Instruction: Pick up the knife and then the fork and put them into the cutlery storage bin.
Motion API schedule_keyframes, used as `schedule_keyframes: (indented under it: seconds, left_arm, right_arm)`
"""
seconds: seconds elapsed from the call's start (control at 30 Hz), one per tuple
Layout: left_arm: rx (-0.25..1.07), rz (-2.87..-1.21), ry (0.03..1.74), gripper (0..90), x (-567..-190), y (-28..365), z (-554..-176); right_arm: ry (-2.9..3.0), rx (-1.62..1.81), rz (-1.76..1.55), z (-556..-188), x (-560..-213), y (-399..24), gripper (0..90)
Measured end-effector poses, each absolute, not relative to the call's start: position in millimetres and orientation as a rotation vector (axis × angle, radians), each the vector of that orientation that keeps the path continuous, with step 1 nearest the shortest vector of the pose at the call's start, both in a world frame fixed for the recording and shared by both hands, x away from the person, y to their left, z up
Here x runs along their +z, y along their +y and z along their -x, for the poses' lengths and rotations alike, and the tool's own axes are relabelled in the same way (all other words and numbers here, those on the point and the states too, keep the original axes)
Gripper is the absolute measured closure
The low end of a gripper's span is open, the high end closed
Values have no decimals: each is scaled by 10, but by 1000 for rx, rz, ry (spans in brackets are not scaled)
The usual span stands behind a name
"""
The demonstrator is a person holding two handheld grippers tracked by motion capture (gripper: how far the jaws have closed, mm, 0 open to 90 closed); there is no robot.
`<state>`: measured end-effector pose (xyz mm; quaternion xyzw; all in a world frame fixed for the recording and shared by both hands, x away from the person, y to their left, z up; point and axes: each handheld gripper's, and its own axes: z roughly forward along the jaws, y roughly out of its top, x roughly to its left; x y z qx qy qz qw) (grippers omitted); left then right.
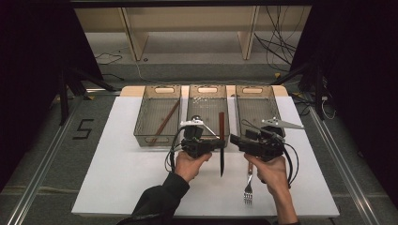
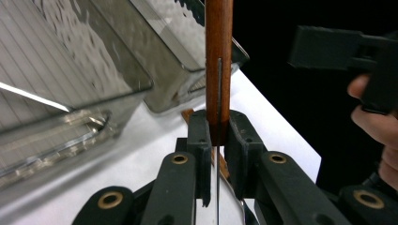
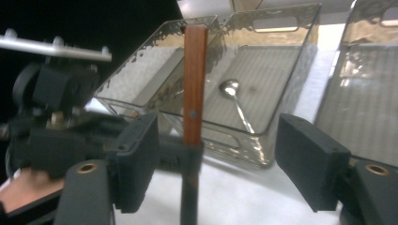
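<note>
Brown wood makes the handle of the knife, which stands upright between the jaws of the left gripper; the two black pads are clamped tight on the lower end of that handle, just where the thin metal blade runs down out of it and passes between the gripper's arms. In the high view the same knife hangs with its dark blade pointing toward the person and its handle reaching over the near wall of the middle tray, and the left gripper grips it from the side. The right gripper sits just beside the knife on the other side, and in the right gripper view its jaws stand wide apart, the knife handle rising in the gap between them without either pad touching it, nearer the pad at the left of that view. Beyond those open jaws lies a spoon on the floor of the clear middle tray. A fork lies flat on the white table below the right hand, well under the right gripper's jaws. The left tray holds a long brown stick lying slantwise, and the right tray stands past the right gripper.
</note>
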<state>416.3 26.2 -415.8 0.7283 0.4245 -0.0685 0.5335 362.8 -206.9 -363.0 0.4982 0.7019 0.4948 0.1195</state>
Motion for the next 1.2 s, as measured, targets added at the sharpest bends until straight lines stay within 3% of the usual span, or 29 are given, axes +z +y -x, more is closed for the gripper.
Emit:
schedule_keyframes:
  seconds: [0.37, 0.73, 1.2]
  left_arm:
    - [-104, -1770, 964, 804, -3804, -41, -4569]
    - [-83, -1765, 980, 804, -3598, -351, -4978]
    - [-71, -1738, 1016, 803, -3500, -636, -5313]
  right_arm:
    - [2043, 1396, -1373, -3383, -3766, -2360, 248]
    - [2054, 1416, -1311, -2789, -4160, -2585, 211]
    - [2090, 1375, -1311, -2724, -4243, -2553, 212]
